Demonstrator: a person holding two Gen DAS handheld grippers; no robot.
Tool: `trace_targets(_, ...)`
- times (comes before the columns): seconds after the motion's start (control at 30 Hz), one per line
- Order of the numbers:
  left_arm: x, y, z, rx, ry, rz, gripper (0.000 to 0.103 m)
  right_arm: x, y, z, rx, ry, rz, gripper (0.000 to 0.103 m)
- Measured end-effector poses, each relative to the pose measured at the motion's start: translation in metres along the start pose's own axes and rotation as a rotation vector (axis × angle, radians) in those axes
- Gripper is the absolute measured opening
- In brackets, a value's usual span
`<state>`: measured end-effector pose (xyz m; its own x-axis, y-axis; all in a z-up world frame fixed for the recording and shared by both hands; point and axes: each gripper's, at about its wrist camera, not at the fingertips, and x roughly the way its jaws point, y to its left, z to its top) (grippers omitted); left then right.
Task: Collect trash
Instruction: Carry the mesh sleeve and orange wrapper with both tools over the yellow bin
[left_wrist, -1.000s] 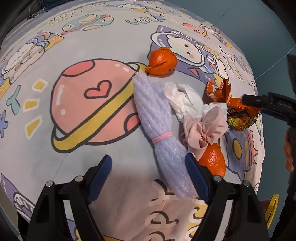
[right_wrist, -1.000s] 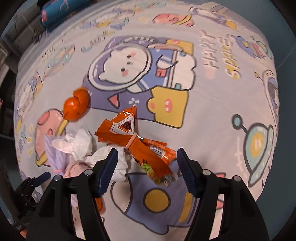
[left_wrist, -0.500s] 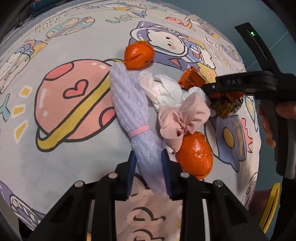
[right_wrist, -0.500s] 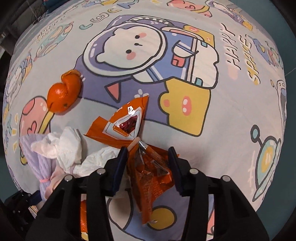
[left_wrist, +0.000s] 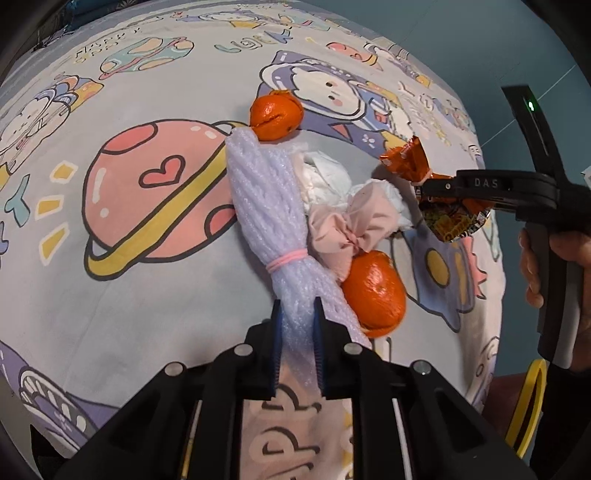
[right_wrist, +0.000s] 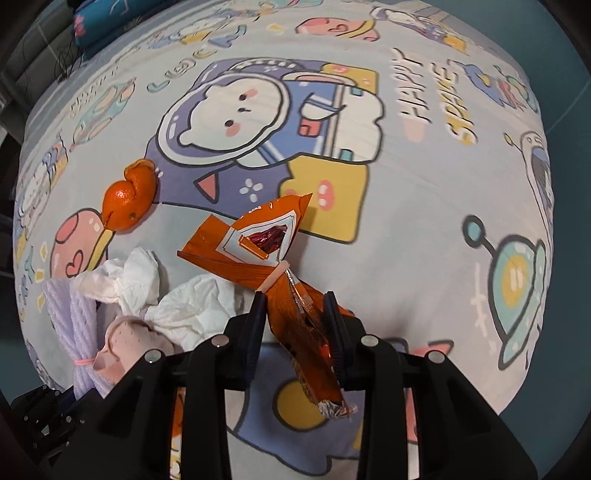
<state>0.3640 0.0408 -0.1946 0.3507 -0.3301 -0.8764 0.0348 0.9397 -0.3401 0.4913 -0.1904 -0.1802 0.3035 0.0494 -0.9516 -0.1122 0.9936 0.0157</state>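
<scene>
Left gripper (left_wrist: 298, 314) clenches the lilac foam-net sleeve (left_wrist: 266, 206); to the right, right gripper (right_wrist: 295, 306) grasps the crinkled orange foil snack wrapper (right_wrist: 273, 251).

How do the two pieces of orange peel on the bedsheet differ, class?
The far peel lies clear beside the foam net's top end, split by a gaping crack. The near peel looks rounder and uncracked, partly tucked under the pink cloth. Both are glossy orange and ungripped.

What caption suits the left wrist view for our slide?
Left gripper clamps purple foam net; right gripper pinches orange snack wrapper nearby.
</scene>
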Motion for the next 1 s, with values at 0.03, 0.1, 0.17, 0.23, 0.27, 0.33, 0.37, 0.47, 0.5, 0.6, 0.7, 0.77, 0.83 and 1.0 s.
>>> trace_targets(0.03,-0.004,-0.001,-0.001,0.007,-0.007,-0.004,0.014,-0.004,-0.001,-0.001,0.004,-0.007,0.002,0.03)
trace_targets(0.1,-0.011,-0.003,-0.004,0.02,-0.018,-0.004,0.013,-0.013,-0.006,-0.005,0.017,-0.022,0.013,0.03)
trace_targets(0.17,-0.017,-0.003,-0.007,0.027,-0.026,-0.001,0.013,-0.022,-0.011,-0.009,0.03,-0.033,0.026,0.03)
trace_targets(0.23,-0.022,-0.002,-0.009,0.022,-0.027,-0.005,0.013,-0.031,-0.014,-0.015,0.037,-0.042,0.044,0.03)
trace_targets(0.27,-0.025,-0.001,-0.011,0.02,-0.029,-0.005,0.013,-0.033,-0.015,-0.017,0.04,-0.045,0.051,0.03)
trace_targets(0.33,-0.031,0.0,-0.014,0.021,-0.036,-0.002,0.013,-0.041,-0.017,-0.024,0.044,-0.054,0.061,0.03)
trace_targets(0.37,-0.035,0.002,-0.016,0.019,-0.04,-0.003,0.013,-0.046,-0.018,-0.029,0.043,-0.059,0.067,0.03)
trace_targets(0.47,-0.044,0.004,-0.02,0.023,-0.052,0.005,0.013,-0.059,-0.02,-0.041,0.049,-0.069,0.094,0.03)
trace_targets(0.5,-0.048,0.005,-0.023,0.025,-0.058,0.008,0.013,-0.063,-0.021,-0.046,0.049,-0.072,0.102,0.03)
trace_targets(0.6,-0.06,0.005,-0.03,0.039,-0.075,0.016,0.013,-0.075,-0.022,-0.06,0.05,-0.083,0.118,0.03)
trace_targets(0.7,-0.068,0.004,-0.036,0.042,-0.078,0.019,0.013,-0.087,-0.023,-0.075,0.049,-0.094,0.129,0.03)
trace_targets(0.77,-0.074,0.003,-0.041,0.051,-0.08,0.015,0.013,-0.095,-0.024,-0.086,0.052,-0.104,0.137,0.03)
trace_targets(0.83,-0.079,-0.001,-0.047,0.071,-0.081,0.017,0.013,-0.102,-0.025,-0.097,0.058,-0.112,0.149,0.03)
trace_targets(1.0,-0.087,-0.013,-0.058,0.1,-0.075,0.003,0.013,-0.119,-0.033,-0.126,0.084,-0.132,0.18,0.03)
